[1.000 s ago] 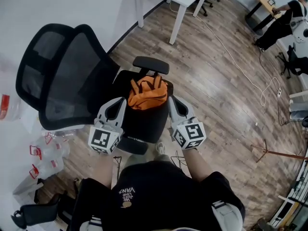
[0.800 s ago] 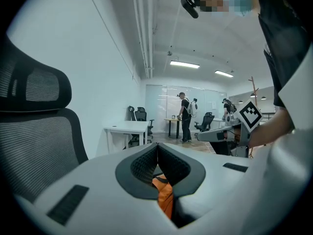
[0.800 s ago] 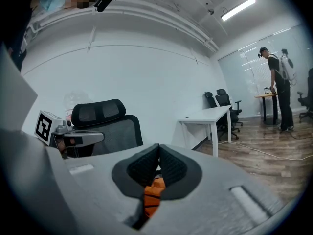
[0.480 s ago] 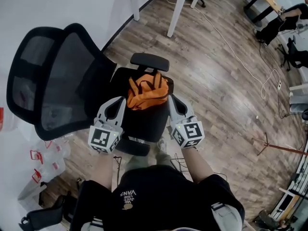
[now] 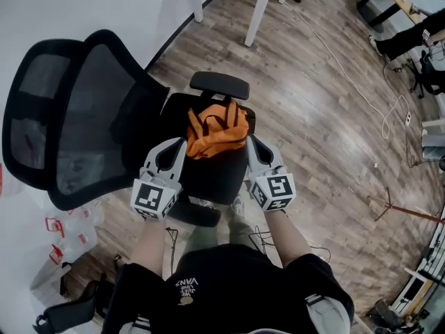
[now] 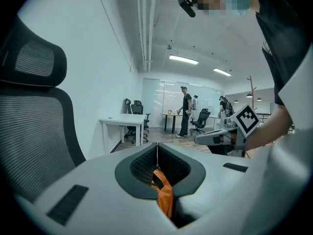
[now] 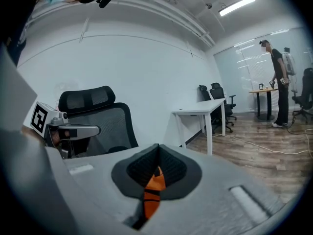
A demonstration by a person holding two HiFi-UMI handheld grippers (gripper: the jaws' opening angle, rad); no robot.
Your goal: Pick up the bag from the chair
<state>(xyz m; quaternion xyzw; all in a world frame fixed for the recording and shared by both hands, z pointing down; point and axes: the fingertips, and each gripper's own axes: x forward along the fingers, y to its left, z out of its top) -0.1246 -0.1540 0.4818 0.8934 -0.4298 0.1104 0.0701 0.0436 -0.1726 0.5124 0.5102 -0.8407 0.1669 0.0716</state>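
Wooden floor (image 5: pixel 313 117): brown planks fill the room; a pale cable (image 5: pixel 348 68) trails across them towards the upper right.
Chair (image 5: pixel 90 110): black office chair with a mesh back and headrest at the left of the head view. Its dark seat (image 5: pixel 215 176) lies directly in front of the person. One padded armrest (image 5: pixel 220 84) shows on the far side of the seat.
Desk (image 5: pixel 259 9): white, with its legs at the top of the head view, well apart from the chair.
Bystander (image 5: pixel 410 40): a person in dark clothes at the far upper right, beside a wooden table.
Bag (image 5: pixel 217 129): orange with dark trim, crumpled, over the far half of the chair seat, between the two grippers and just this side of the armrest. Whether its weight rests on the seat cannot be told.
Left gripper (image 5: pixel 182 143): held low at the bag's left edge, its tip touching the fabric. The jaws are closed, and its own view shows an orange strip (image 6: pixel 164 192) of the bag caught between them, hanging down.
Right gripper (image 5: pixel 252 143): mirrors it at the bag's right edge. The jaws are closed on an orange strap (image 7: pixel 154 190) crossed by dark lines.
Marker cubes: one sits on the rear of each gripper, left (image 5: pixel 153 197) and right (image 5: pixel 273 190), just ahead of the person's forearms.
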